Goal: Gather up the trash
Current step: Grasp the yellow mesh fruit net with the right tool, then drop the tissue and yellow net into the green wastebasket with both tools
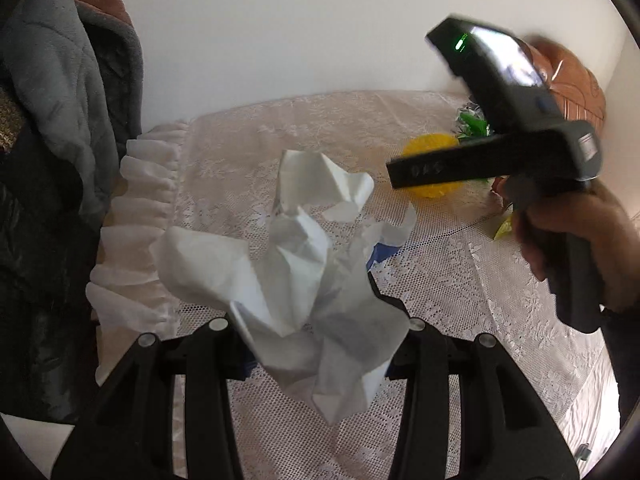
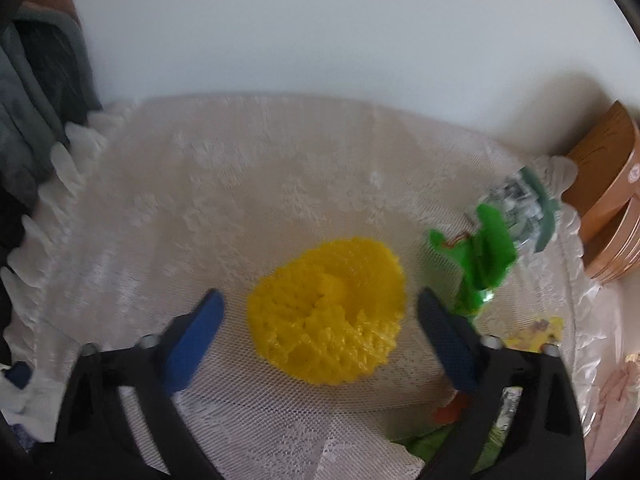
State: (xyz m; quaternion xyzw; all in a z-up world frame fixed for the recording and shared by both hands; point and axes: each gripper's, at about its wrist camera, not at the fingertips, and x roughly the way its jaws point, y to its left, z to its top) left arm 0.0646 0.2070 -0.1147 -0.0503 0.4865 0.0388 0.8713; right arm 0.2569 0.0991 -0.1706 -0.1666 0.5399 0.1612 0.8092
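The work is mid-collection: one piece of trash is already picked up, and a second is being lined up. The left tool point(image 1: 316, 332) is clamped on a wad of crumpled white paper point(image 1: 288, 264), which bulges up and forward out of the grip and hides the fingertips themselves; the paper looks lifted clear of the lace-covered worktop point(image 1: 460, 280), though how far off it I cannot tell.

The right tool point(image 2: 320, 320) stands wide, its blue pads point(image 2: 196, 332) set on either side of a yellow mesh scrubber point(image 2: 328, 316) that lies flat on the lace cloth. The scrubber sits between the two fingers and slightly ahead of them — not yet touched by either pad, as far as the right wrist view shows. From the left wrist view the right tool is seen from the side, blurred, crossing in front of the same yellow piece.

The next move, I judge, calls for the right tool to sink the last bit toward the cloth and close squarely over the scrubber's middle; the mesh is soft and low, so a shallow bite may slip off or snag the lace beneath.

More trash waits just to the right of the scrubber — a crumpled green wrapper point(image 2: 480, 248) — with further scraps near the lower right edge.
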